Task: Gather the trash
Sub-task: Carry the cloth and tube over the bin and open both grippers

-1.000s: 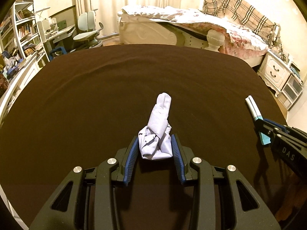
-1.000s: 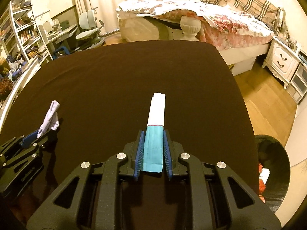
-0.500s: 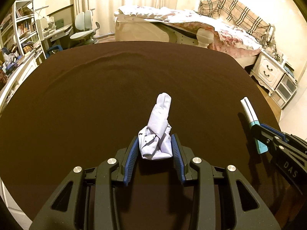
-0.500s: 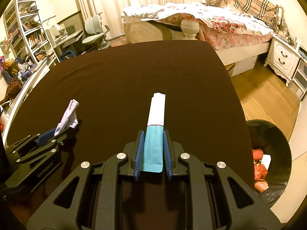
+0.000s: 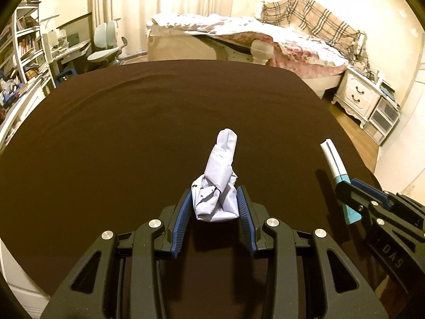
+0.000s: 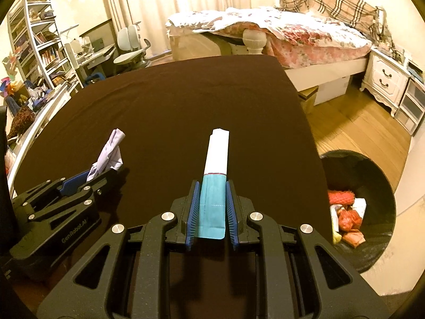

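Observation:
My left gripper is shut on a crumpled pale lilac paper wad, which sticks up above the dark brown table. In the right wrist view the same wad shows at the left in the left gripper. My right gripper is shut on a flat teal-and-white packet, held over the table's right side. From the left wrist view that packet pokes out of the right gripper at the far right.
A black trash bin stands on the wooden floor right of the table, with red and white waste inside. Beyond the table are a bed, a white nightstand, a desk chair and bookshelves.
Both grippers have carried their pieces to the right across the table. The trash bin has come much further into the right wrist view.

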### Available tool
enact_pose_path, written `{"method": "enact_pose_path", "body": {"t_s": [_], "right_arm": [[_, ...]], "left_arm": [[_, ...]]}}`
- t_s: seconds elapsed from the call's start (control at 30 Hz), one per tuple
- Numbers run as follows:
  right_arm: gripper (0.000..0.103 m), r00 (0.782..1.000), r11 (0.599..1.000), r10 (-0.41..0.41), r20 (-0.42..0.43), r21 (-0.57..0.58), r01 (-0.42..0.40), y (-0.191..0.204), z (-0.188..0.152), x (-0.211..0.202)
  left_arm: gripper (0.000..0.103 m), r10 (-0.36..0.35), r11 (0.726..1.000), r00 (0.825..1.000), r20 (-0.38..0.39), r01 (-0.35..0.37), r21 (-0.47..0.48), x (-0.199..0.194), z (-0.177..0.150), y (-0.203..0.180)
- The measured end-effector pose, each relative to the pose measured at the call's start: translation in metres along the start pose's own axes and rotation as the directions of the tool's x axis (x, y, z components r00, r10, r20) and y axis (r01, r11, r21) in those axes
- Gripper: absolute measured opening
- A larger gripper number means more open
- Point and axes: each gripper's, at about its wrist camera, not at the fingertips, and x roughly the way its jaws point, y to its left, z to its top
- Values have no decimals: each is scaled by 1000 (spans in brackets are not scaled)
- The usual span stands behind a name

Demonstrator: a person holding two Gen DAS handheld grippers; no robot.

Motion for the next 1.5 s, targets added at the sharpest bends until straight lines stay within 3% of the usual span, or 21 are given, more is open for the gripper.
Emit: {"method": "enact_pose_path", "body": {"t_s": [0.43, 0.87, 1.5], "right_arm": [[20, 999, 995, -47, 21, 89, 45, -47, -19, -24], [20, 988, 971, -147, 51, 198, 135, -102, -31, -43], [20, 959, 909, -278, 52, 336, 246, -176, -45, -59]], "left_arm": [[37, -75, 993, 997, -4, 75, 94, -3, -11, -53], [37, -146, 974, 989, 12, 142, 175, -8, -12, -101], [37, -255, 912, 967, 4, 239, 333, 1, 0, -194]]}}
